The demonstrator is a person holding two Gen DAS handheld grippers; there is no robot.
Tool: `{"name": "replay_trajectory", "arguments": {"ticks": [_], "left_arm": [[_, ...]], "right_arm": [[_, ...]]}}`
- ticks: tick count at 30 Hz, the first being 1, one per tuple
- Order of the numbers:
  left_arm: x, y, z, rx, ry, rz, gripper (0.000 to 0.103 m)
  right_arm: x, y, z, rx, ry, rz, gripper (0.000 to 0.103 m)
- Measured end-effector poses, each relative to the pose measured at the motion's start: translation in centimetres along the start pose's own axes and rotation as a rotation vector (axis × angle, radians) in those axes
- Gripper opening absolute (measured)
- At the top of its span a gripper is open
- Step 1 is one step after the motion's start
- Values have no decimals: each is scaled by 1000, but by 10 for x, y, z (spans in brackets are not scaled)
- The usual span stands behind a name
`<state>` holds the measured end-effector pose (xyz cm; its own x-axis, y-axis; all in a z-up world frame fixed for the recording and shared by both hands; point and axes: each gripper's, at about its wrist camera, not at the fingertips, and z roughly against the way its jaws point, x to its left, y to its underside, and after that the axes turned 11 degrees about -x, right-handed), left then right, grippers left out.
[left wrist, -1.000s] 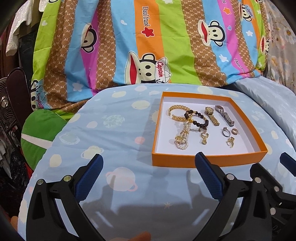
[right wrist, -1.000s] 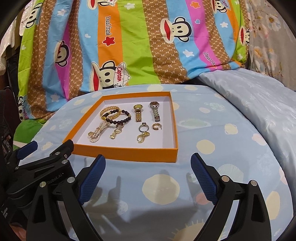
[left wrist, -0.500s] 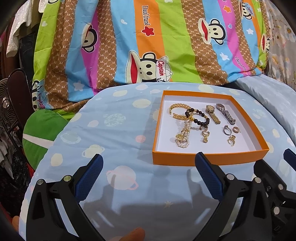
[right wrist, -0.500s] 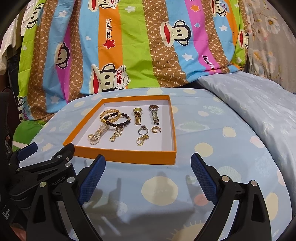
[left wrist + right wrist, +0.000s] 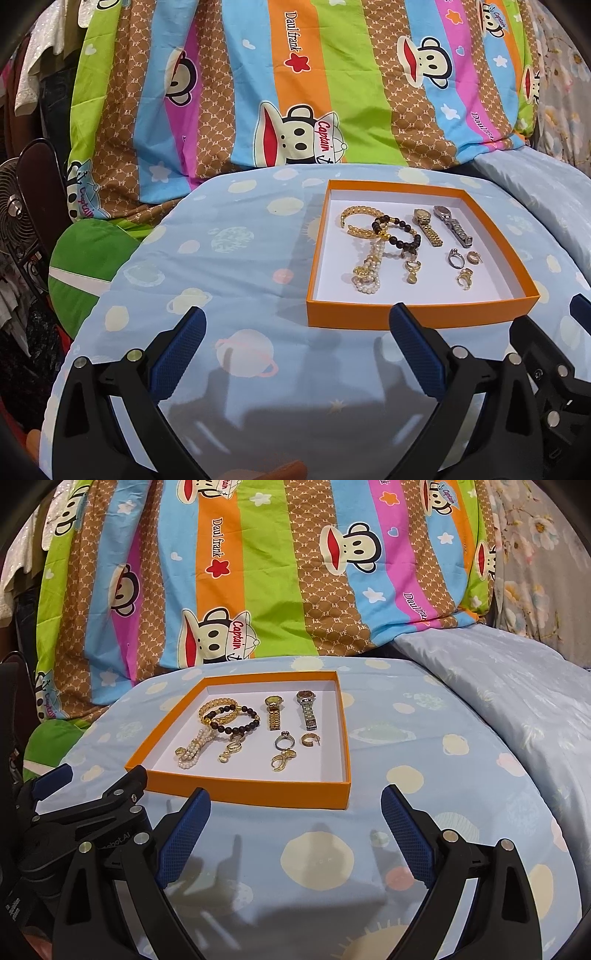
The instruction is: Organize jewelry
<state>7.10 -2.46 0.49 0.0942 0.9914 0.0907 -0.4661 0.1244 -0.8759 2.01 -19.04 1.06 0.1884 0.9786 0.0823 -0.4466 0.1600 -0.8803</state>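
Two grippers, left gripper (image 5: 293,345) and right gripper (image 5: 295,823), are held spread and empty before the shallow orange cardboard tray (image 5: 255,794) on the blue-sheeted bed (image 5: 424,760). Tangled gold and dark-bead bracelets (image 5: 229,716) inside should be approached slowly, one strand pinched alone.

Matt orange cardboard tray (image 5: 258,794) on smooth printed cotton sheet (image 5: 424,812).

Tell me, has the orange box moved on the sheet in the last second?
No. The orange box keeps its place beside the pink dot printed on the sheet; only the camera shifted slightly.
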Motion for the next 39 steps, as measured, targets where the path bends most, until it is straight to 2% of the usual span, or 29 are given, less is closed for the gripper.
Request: {"name": "replay_trajectory", "arguments": {"ticks": [39], "left_arm": [[-1,-2,0,-2,1,-8,97]], "right_arm": [[0,-1,1,-2,3,-2,92]]}}
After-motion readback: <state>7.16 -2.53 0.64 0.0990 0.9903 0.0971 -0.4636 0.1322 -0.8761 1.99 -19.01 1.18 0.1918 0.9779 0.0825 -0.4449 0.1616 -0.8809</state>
